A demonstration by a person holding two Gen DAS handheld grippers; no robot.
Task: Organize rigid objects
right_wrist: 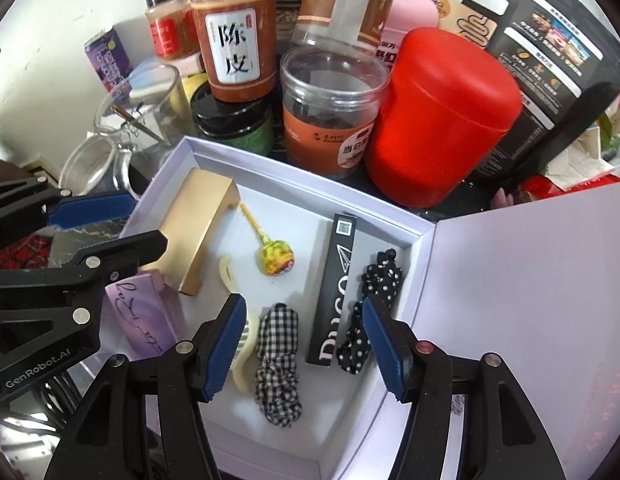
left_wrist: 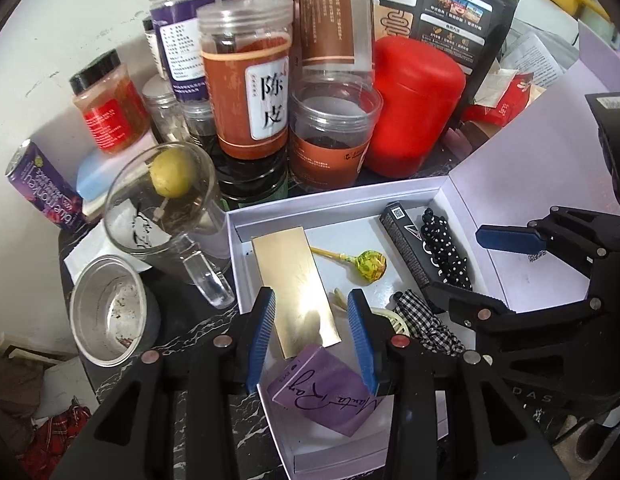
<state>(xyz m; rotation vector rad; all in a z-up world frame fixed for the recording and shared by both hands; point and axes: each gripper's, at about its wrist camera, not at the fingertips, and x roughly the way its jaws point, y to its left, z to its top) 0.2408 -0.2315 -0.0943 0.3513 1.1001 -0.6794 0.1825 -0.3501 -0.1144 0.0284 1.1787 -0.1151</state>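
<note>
1. One white box (right_wrist: 390,216) sits open on the table, holding one gold box (right_wrist: 197,228), one purple box (left_wrist: 322,392), one lollipop (right_wrist: 274,258), one black box (right_wrist: 334,288) and two scrunchies.
2. Left gripper (left_wrist: 314,340) hovers wide open above the gold and purple boxes, at the white box's 7 o'clock.
3. Right gripper (right_wrist: 305,344) is wide open, empty, above the checked scrunchie (right_wrist: 277,364) and dotted scrunchie (right_wrist: 370,312).
4. One red canister (right_wrist: 442,120) stands at 12 o'clock.

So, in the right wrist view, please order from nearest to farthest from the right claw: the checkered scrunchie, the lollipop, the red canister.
1. Checkered scrunchie: between the open fingers of the right claw, in the box.
2. Lollipop: further in, mid-box, beside the gold box.
3. Red canister: outside the box, behind its far wall.
</note>
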